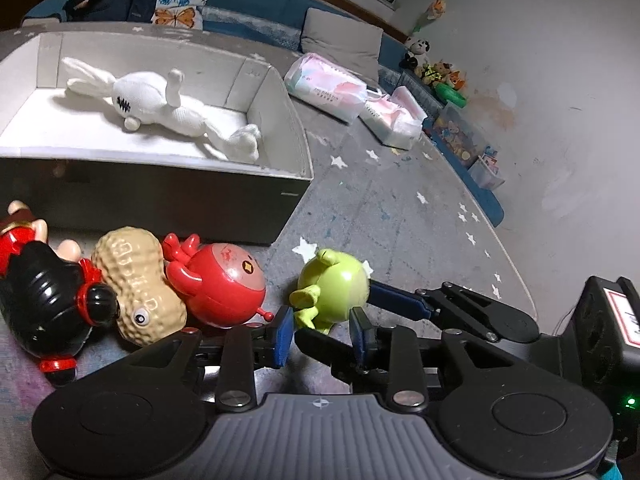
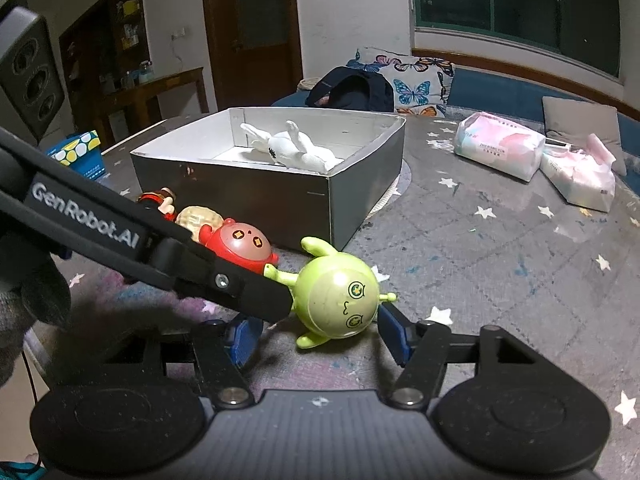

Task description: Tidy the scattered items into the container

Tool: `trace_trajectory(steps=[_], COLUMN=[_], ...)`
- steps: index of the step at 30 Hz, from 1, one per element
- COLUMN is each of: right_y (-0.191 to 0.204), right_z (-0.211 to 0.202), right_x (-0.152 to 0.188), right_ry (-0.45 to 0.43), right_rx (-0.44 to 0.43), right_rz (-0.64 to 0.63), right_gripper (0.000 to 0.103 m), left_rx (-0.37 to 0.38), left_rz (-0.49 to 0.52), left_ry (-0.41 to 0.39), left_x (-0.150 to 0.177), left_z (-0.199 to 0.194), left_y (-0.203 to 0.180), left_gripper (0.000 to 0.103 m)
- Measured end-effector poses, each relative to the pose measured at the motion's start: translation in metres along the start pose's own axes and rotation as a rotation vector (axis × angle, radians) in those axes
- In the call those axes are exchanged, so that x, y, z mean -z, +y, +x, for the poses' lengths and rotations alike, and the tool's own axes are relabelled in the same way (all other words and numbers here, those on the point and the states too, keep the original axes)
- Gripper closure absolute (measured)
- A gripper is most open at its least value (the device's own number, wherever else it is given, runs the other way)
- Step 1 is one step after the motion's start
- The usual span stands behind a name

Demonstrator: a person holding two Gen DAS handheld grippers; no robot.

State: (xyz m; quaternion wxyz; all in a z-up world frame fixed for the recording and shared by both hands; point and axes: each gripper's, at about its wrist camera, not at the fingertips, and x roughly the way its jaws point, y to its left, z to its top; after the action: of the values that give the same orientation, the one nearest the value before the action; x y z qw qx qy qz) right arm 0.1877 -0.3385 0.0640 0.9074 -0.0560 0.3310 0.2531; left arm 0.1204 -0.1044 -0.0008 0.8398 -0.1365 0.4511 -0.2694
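A round green toy (image 1: 336, 284) (image 2: 336, 300) lies on the grey star mat, just in front of the box (image 2: 280, 200). My left gripper (image 1: 322, 336) is open, its blue pads either side of the toy's feet. In the right wrist view its black finger ends against the toy's left side. My right gripper (image 2: 318, 338) is open around the toy: the right pad is at its side, the left pad stands clear. A red round toy (image 1: 224, 288), a peanut toy (image 1: 140, 288) and a black-and-red doll (image 1: 44, 296) lie to the left. Inside the box (image 1: 288, 136) lies a white rabbit plush (image 1: 160, 104).
Two tissue packs (image 2: 500, 148) (image 2: 580, 176) lie on the mat to the right. A blue sofa with a dark backpack (image 2: 352, 88) and butterfly cushion stands behind the box. A gloved hand (image 2: 36, 300) holds the left gripper. Bare mat stretches right of the green toy.
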Motion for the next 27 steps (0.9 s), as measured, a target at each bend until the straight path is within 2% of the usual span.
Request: trace_trajectory(steps=[6,15,27], right_y=[-0.002,-0.003,-0.007], right_z=[-0.006,-0.008,-0.003], right_x=[0.002,0.003,0.002], right_ry=[0.012,0.018,0.020], right_rx=[-0.010,-0.016,0.015], right_rz=[-0.032,-0.037,0.003], right_gripper=[0.039,0.039,0.038], left_rx=[0.015,0.013,0.086], left_rz=[0.020,-0.011,-0.049], left_ry=[-0.044,0.019,0.046], left_x=[-0.007,-0.011,-0.017], left_z=[-0.007,0.016,0.027], left_y=[-0.003,0.001,0.003], left_gripper=[0.069,0.067,0.068])
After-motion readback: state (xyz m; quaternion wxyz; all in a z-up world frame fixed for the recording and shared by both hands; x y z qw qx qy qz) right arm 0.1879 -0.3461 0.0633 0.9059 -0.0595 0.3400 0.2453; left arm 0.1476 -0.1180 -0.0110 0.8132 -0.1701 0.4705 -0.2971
